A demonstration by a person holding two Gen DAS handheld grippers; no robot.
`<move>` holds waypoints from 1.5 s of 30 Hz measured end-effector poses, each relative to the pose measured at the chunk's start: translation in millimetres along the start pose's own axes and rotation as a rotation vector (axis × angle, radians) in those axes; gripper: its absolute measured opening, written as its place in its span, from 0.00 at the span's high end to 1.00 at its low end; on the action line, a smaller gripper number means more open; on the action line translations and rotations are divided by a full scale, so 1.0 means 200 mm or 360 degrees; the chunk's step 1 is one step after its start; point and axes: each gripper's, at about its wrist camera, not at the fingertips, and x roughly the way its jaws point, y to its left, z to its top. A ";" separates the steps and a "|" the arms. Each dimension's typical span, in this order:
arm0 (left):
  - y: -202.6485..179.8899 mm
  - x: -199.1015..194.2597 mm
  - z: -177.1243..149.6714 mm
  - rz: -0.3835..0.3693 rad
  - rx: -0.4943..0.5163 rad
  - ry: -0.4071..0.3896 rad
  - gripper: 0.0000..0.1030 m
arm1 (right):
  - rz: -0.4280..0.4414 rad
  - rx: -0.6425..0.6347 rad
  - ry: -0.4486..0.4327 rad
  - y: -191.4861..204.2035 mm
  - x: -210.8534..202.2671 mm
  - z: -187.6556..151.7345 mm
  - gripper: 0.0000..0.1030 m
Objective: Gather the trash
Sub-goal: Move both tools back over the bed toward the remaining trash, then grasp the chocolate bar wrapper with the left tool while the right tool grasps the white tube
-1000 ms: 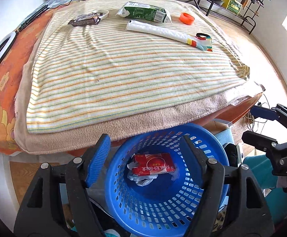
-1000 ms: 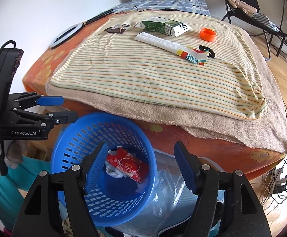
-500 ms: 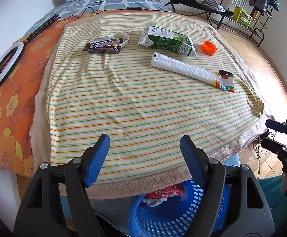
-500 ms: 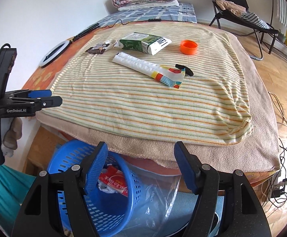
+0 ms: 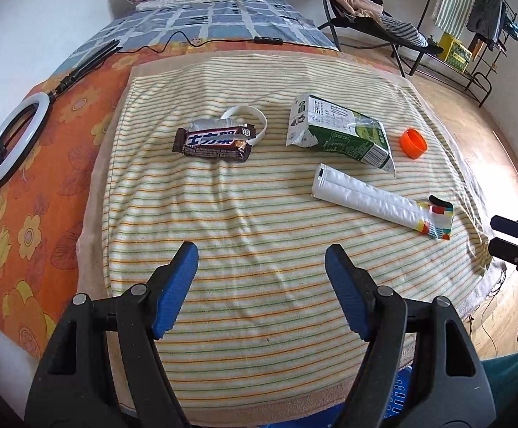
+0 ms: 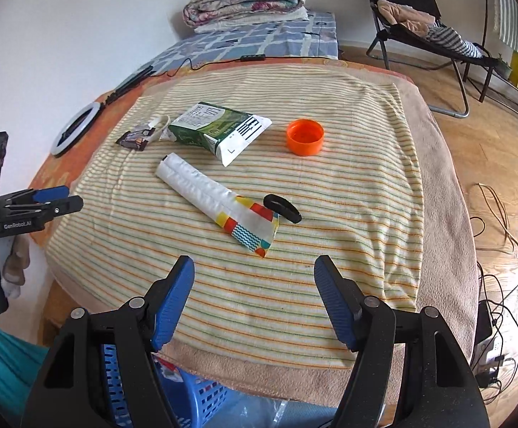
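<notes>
lying crumpled on the striped blanket [image 5: 259, 214], a green carton [image 5: 340, 132] faces both empty, released tongs [image 5: 261, 260].

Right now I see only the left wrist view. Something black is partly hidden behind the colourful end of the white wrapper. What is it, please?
Observer: In the right wrist view it is a black loop, perhaps a hair tie, lying flat on the striped towel right beside the white wrapper.
Operator: I see the right gripper only from the side. Does it carry anything?
Observer: No. The right gripper has its jaws open with nothing between them.
Operator: And the basket? I see only a blue sliver.
Observer: The blue basket sits below the bed's near edge, and something red and white shows inside it.
</notes>
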 end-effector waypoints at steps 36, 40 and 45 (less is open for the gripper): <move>0.40 0.58 0.44 -0.0327 -0.0237 0.0322 0.26 | 0.0174 0.0004 0.0169 0.13 0.53 0.23 0.33; 0.33 0.51 0.33 -0.0348 -0.0178 0.0354 0.26 | 0.0166 -0.0002 0.0189 0.14 0.58 0.21 0.32; 0.23 0.44 0.22 -0.0376 -0.0114 0.0393 0.26 | 0.0240 -0.0006 0.0238 0.13 0.56 0.20 0.32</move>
